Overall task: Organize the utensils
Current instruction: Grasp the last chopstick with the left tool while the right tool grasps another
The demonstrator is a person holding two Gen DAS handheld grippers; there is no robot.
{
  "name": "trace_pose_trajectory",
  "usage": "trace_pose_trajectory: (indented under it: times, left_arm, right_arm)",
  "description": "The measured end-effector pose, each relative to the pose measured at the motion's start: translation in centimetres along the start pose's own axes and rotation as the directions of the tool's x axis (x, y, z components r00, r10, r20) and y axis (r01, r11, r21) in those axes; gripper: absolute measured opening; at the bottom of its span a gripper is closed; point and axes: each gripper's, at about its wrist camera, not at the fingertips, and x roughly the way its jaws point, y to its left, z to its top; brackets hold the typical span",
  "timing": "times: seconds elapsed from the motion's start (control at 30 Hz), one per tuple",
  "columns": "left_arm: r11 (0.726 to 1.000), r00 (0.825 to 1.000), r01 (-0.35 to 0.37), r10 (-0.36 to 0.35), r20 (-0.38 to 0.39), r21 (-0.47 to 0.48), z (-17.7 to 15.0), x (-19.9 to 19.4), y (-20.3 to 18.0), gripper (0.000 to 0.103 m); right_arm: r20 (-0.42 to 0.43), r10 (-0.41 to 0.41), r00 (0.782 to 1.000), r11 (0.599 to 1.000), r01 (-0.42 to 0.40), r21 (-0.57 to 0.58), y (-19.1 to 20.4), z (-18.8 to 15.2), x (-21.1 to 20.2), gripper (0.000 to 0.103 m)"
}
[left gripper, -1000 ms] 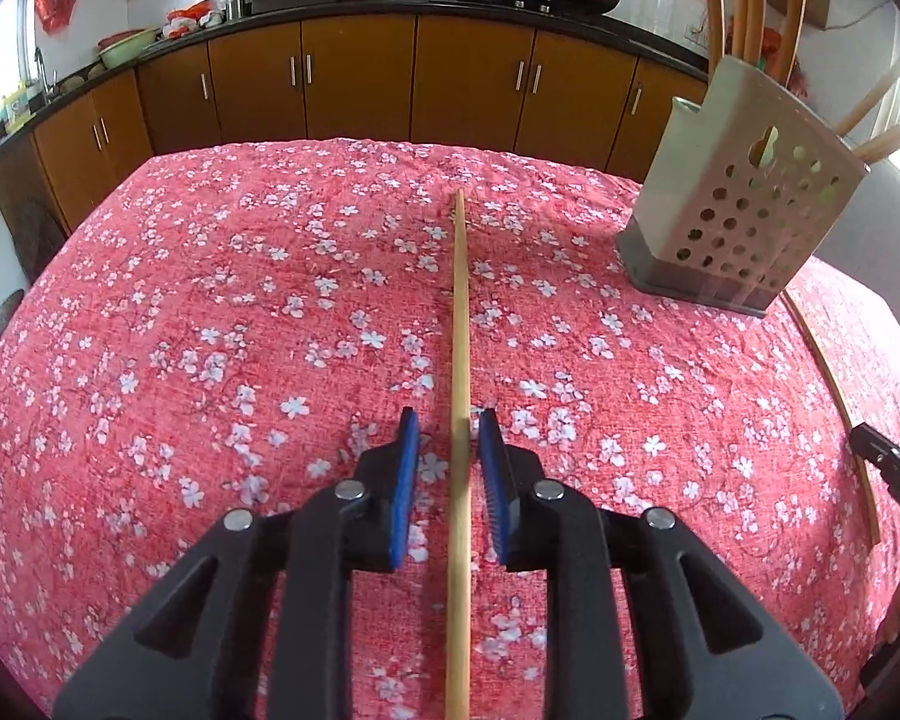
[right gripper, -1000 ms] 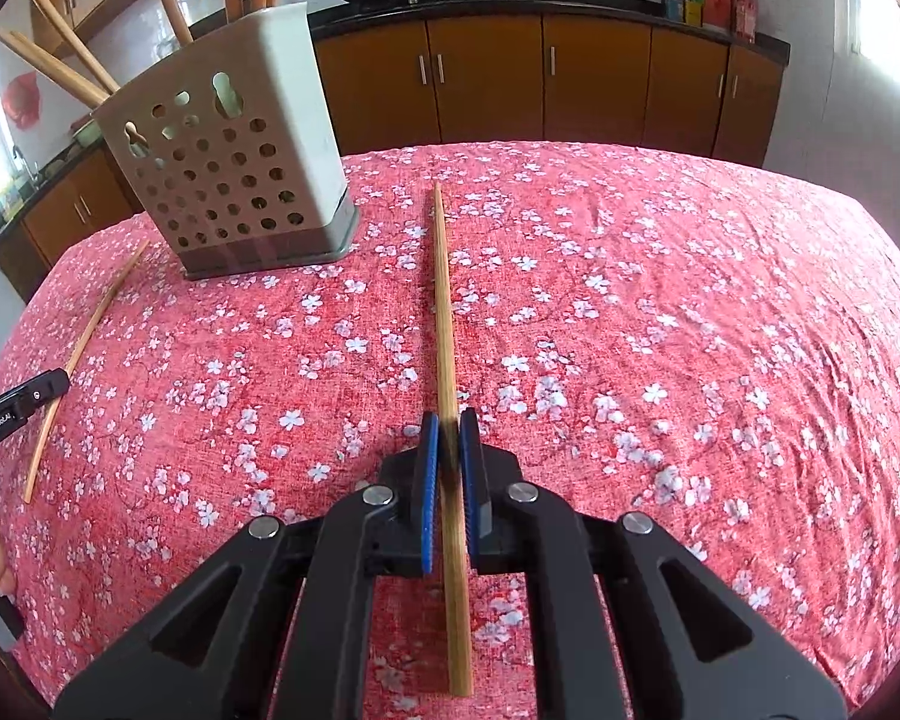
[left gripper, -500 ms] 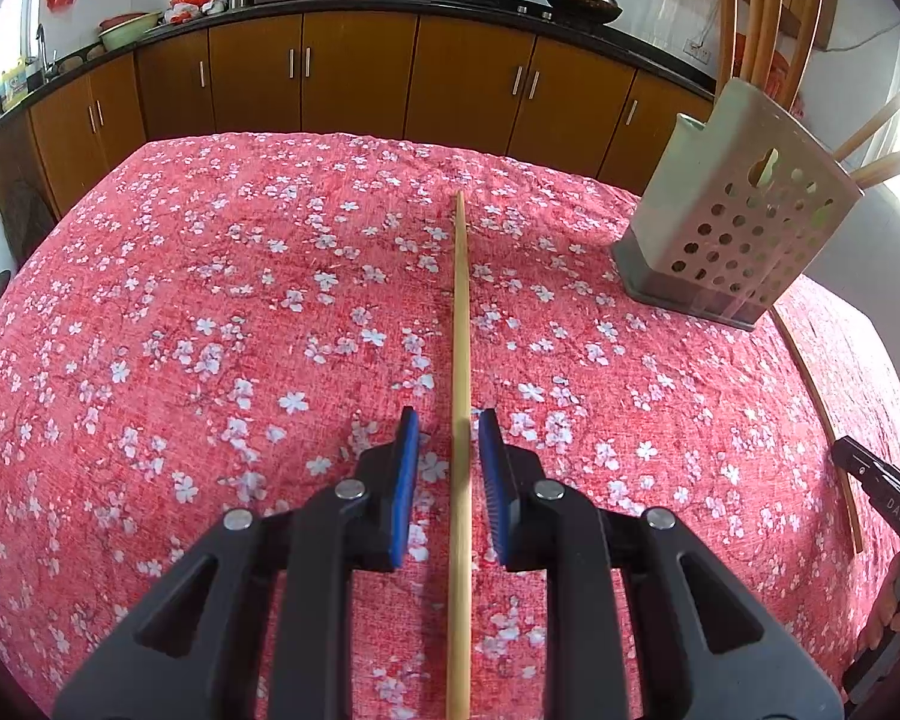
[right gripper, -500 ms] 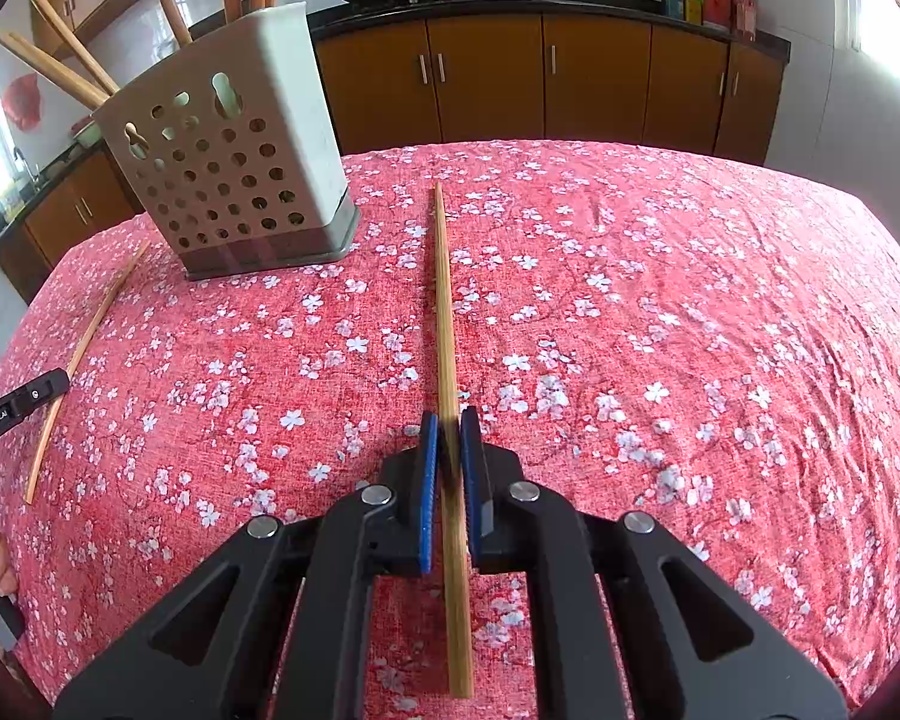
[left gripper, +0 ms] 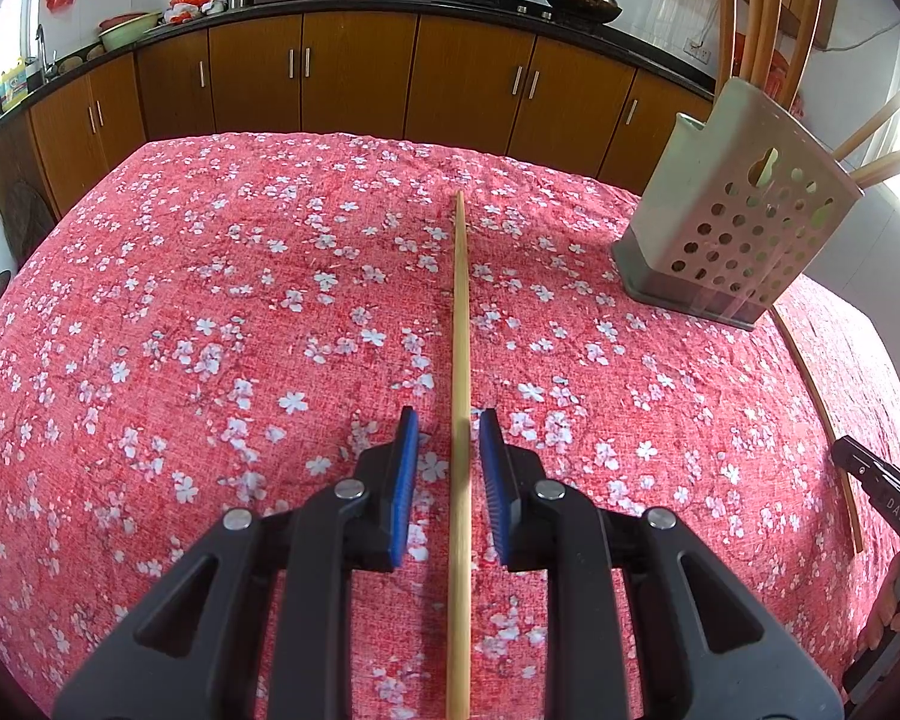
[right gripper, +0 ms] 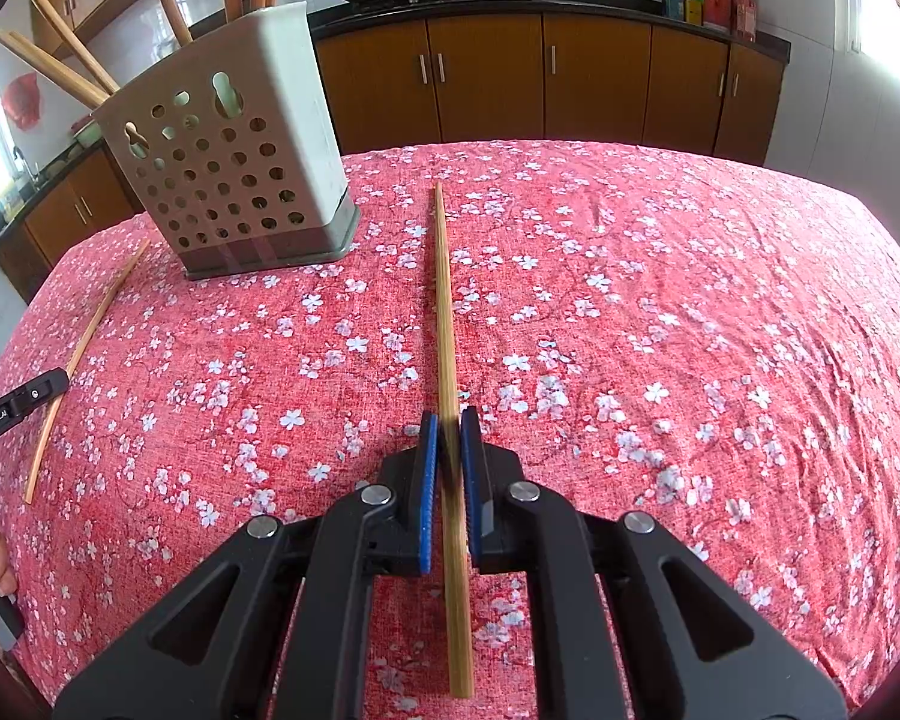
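Note:
My left gripper is open, its blue pads on either side of a wooden chopstick that lies on the red floral tablecloth; the pads do not touch it. My right gripper is shut on a second chopstick, which points away along the fingers just above the cloth. The grey perforated utensil holder stands at the right in the left wrist view and at the far left in the right wrist view, with several chopsticks standing in it.
Another chopstick lies on the cloth left of the holder; it also shows at the right edge of the left wrist view. Wooden kitchen cabinets and a counter with woks run behind the table.
The left wrist view has drawn back and swung slightly, so the holder sits lower and farther right. The left jaws stay open around the chopstick. The right gripper holds its chopstick, barely moved.

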Motion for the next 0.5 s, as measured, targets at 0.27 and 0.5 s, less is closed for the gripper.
trace_pose_trajectory:
  times: [0.27, 0.5]
  left_arm:
    - [1.000, 1.000, -0.002, 0.002, 0.000, 0.001, -0.01, 0.06, -0.05, 0.024]
    - [1.000, 1.000, -0.002, 0.002, -0.001, 0.002, 0.00, 0.06, -0.09, 0.024]
  right_arm:
    - [0.000, 0.001, 1.000, 1.000, -0.001, 0.001, -0.03, 0.05, 0.01, 0.009]
    - [0.000, 0.001, 1.000, 1.000, -0.001, 0.001, -0.05, 0.06, 0.04, 0.009]
